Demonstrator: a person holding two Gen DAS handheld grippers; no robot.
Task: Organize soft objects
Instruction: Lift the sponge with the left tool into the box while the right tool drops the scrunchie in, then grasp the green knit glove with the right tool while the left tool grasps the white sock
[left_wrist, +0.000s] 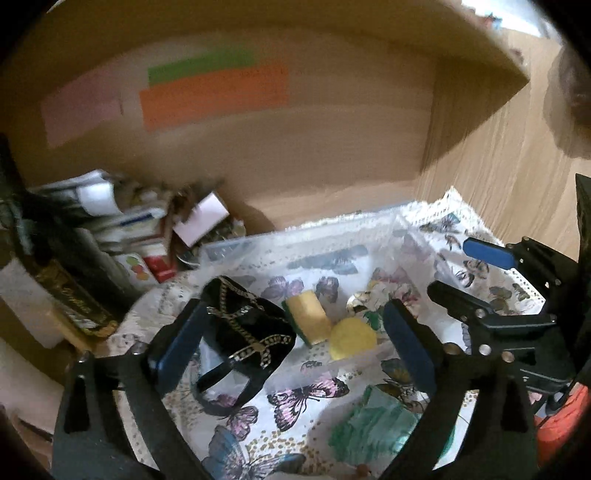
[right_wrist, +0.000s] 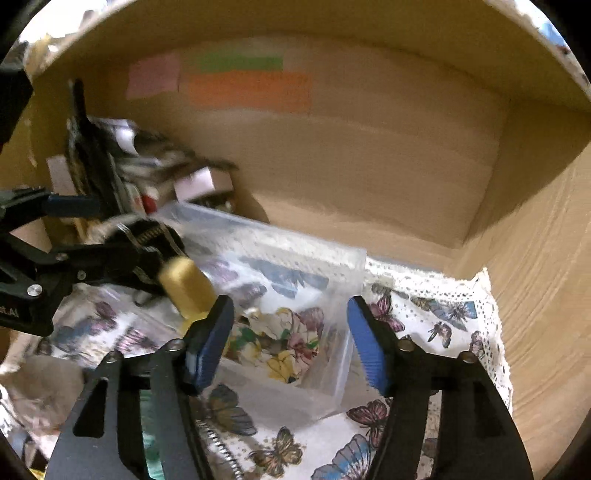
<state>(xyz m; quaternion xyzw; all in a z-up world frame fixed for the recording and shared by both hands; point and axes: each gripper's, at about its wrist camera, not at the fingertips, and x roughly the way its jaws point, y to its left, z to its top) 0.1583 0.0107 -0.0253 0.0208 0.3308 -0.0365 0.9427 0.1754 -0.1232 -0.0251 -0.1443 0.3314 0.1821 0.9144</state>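
A clear plastic bin (left_wrist: 295, 243) stands on a butterfly-print cloth inside a cardboard box. In it lie a black pouch with a gold chain (left_wrist: 247, 325), a yellow-green sponge (left_wrist: 308, 315), a round yellow sponge (left_wrist: 352, 338) and a floral cloth (left_wrist: 373, 299). My left gripper (left_wrist: 291, 347) is open above the bin's near side, with nothing between its blue pads. A green cloth (left_wrist: 376, 424) lies on the tablecloth in front. My right gripper (right_wrist: 290, 343) is open over the bin (right_wrist: 332, 369), above the floral cloth (right_wrist: 280, 343). The left gripper's arm (right_wrist: 92, 258) shows at left.
The cardboard box wall (left_wrist: 295, 147) with coloured paper labels (left_wrist: 214, 92) closes the back. A pile of papers and small boxes (left_wrist: 140, 229) and a dark bottle (left_wrist: 70, 295) crowd the left corner. The lace-edged butterfly cloth (right_wrist: 443, 317) covers the floor. The right gripper's body (left_wrist: 509, 306) shows at right.
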